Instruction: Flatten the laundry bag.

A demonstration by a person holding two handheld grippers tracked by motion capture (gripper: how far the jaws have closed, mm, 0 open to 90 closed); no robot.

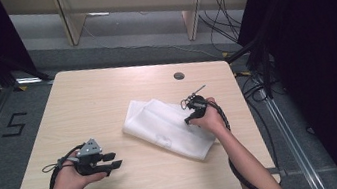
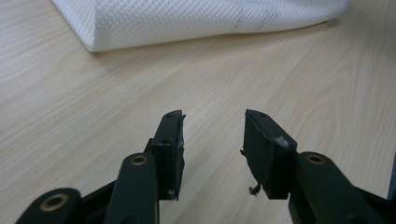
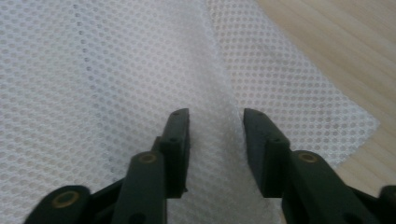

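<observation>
Right gripper point(image 1: 191, 118), jaws apart and empty, hovers over the folded white mesh cloth point(image 1: 163, 125), straddling its fold edge, while the open left gripper point(image 1: 112, 162) sits well apart.

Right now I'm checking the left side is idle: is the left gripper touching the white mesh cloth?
Apart. The left gripper view shows the left gripper open over bare table, short of the white mesh cloth.

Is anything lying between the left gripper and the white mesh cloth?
No. Bare table separates the open left gripper from the white mesh cloth. The right gripper is already over it.
</observation>
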